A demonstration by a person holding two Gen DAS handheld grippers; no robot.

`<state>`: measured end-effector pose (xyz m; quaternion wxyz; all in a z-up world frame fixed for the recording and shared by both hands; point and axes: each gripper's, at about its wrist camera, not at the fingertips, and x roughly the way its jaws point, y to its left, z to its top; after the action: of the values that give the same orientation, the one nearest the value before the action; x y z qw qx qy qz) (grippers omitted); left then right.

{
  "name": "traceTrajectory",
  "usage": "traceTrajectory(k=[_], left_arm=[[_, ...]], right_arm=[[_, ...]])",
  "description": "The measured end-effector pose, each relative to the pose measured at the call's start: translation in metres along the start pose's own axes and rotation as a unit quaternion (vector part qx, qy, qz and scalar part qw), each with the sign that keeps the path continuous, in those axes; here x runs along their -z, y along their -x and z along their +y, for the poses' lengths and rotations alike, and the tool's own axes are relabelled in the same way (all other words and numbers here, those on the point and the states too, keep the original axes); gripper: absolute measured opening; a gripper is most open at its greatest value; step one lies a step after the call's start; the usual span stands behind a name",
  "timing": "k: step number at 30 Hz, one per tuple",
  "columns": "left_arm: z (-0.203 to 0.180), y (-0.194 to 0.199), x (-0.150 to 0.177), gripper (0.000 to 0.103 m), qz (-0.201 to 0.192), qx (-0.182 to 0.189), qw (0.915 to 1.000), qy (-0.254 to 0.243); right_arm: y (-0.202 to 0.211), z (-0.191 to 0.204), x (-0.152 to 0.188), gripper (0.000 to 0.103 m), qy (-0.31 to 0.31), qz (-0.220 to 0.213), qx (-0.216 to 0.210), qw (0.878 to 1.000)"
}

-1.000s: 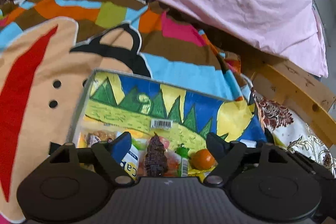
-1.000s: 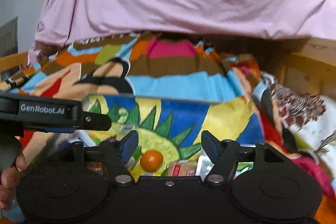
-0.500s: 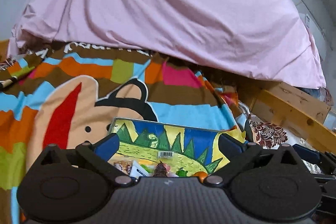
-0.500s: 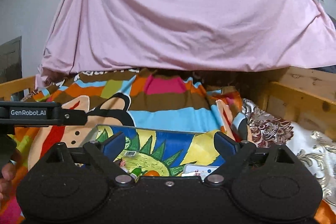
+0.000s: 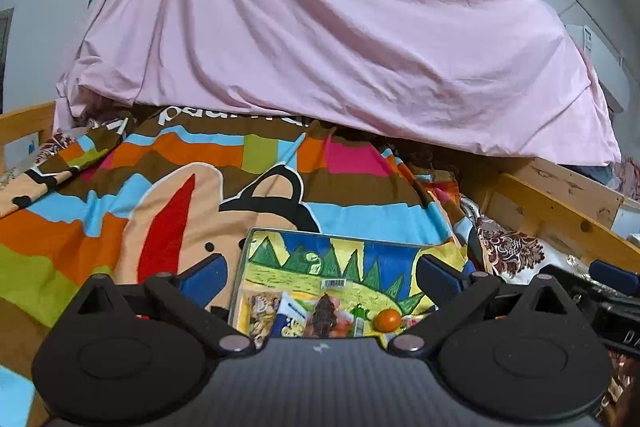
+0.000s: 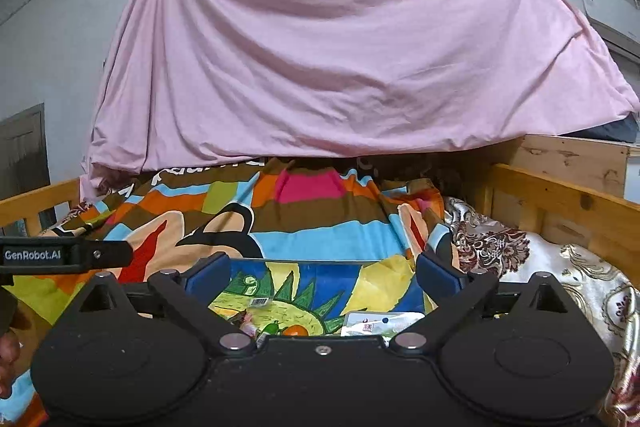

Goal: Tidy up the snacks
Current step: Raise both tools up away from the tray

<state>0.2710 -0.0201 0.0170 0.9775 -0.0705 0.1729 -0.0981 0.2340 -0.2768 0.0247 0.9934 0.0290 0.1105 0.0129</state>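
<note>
A box painted with green trees, blue sky and a yellow sun lies on the striped blanket, also low in the right wrist view. Snacks lie in it: an orange ball, a dark brown piece, a green item, a patterned packet and a white packet. My left gripper is open wide, above and short of the box, holding nothing. My right gripper hangs likewise, its jaws opening with nothing between them. The near part of the box is hidden behind both gripper bodies.
A pink sheet hangs across the back. The colourful cartoon blanket covers the bed. Wooden bed rails and a brown floral cloth lie right. A black bar marked GenRobot.AI and a hand show at left.
Both grippers drew back and rose from the box, which now looks smaller and lower. Both pairs of jaws spread wider. More of the pink sheet and wall shows.
</note>
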Motion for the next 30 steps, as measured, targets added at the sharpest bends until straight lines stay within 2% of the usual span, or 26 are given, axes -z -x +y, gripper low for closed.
traceTrajectory(k=[16, 30], left_arm=[[0.002, 0.064, 0.026, 0.103, 0.000, -0.019, 0.9998, -0.003], [0.001, 0.113, 0.061, 0.103, 0.018, -0.025, 0.9995, -0.008]], right_arm=[[0.065, 0.002, 0.016, 0.102, -0.013, 0.012, -0.009, 1.000], [0.118, 0.005, 0.034, 0.102, -0.011, 0.026, -0.005, 1.000]])
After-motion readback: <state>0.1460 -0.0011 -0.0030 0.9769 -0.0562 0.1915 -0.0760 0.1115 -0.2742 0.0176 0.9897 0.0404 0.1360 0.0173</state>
